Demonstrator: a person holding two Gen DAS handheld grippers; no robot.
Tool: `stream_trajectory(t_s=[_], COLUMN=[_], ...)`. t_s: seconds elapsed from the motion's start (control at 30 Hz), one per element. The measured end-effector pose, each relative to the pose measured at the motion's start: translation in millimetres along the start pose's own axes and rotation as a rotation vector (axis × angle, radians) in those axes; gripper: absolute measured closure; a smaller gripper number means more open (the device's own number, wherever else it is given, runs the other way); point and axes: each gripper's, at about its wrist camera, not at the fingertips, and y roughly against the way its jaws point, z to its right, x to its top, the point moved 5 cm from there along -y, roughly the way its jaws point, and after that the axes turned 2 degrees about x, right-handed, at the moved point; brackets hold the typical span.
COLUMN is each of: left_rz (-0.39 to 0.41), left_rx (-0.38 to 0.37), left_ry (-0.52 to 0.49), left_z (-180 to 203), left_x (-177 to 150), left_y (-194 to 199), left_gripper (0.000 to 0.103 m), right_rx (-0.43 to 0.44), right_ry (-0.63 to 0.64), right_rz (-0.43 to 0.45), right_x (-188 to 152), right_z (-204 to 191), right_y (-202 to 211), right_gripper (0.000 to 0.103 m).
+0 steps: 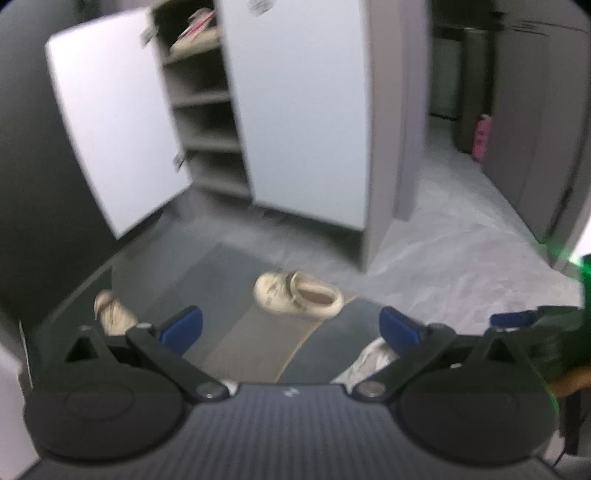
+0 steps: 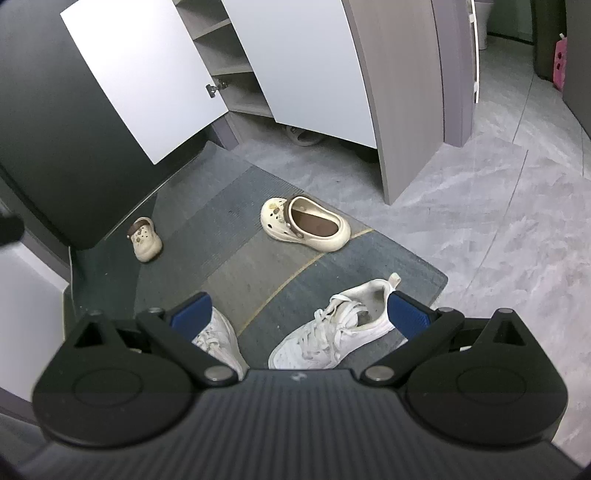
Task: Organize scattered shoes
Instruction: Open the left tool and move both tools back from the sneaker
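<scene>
Four shoes lie loose on the mat (image 2: 236,236) by the cupboard (image 2: 295,66). One cream clog (image 2: 306,225) sits in the middle of the mat with its toe to the left, and its partner, the other clog (image 2: 144,240), lies well apart at the far left edge by the dark wall. Two white sneakers are nearer: one sneaker (image 2: 332,332) lies on the right of the mat, and the second sneaker (image 2: 218,339) is partly hidden behind the right tongs (image 2: 299,314). Pairs are split up and point different ways, so they look dropped, not put away. The cupboard door (image 2: 140,74) stands open, which leaves the shelves (image 2: 225,48) easy to reach. In the blurry left view, some shoes (image 1: 195,33) already rest on a high shelf, and the lower shelves look bare. The right tongs are spread wide and hold nothing; they hang low over the sneakers, the right blue pad close by the heel of the right one, so I think that shoe is the easiest to pick. The left tongs (image 1: 291,328) are also wide apart and hold nothing, facing the middle clog. Shoes are soft and light, so a pinch on the heel rim should work.
</scene>
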Motion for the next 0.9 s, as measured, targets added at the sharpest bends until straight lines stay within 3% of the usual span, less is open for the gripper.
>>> stream_trajectory(t_s=[0.07, 0.27, 0.57, 0.63, 0.8, 0.9], left_rz=[-0.031, -0.002, -0.001, 0.007, 0.013, 0.018], left_rx=[-0.021, -0.013, -0.049, -0.056, -0.06, -0.053], left_ry=[0.069, 0.113, 0.135, 0.137, 0.16, 0.182], left_z=[-21.0, -46.1, -43.8, -42.0, -40.2, -37.4], left_x=[-1.7, -0.2, -4.9, -6.8, -8.7, -10.2], left_y=[-2.4, 10.3, 25.8, 28.5, 32.6, 35.3], left_gripper=[0.0, 0.0, 0.0, 0.0, 0.0, 0.0], right_rx=[-0.007, -0.006, 0.043, 0.048, 0.007, 0.009], right_ry=[0.011, 0.082, 0.267, 0.375, 0.781, 0.931], right_rz=[-0.01, -0.029, -0.035, -0.06, -0.185, -0.241], right_x=[-2.1, -8.0, -15.8, -23.9, -65.3, -89.2], right_z=[-0.2, -8.2, -36.1, -45.8, -69.1, -76.1], right_y=[-2.6, -8.5, -13.1, -17.5, -36.9, -46.8], right_gripper=[0.0, 0.0, 0.0, 0.0, 0.0, 0.0])
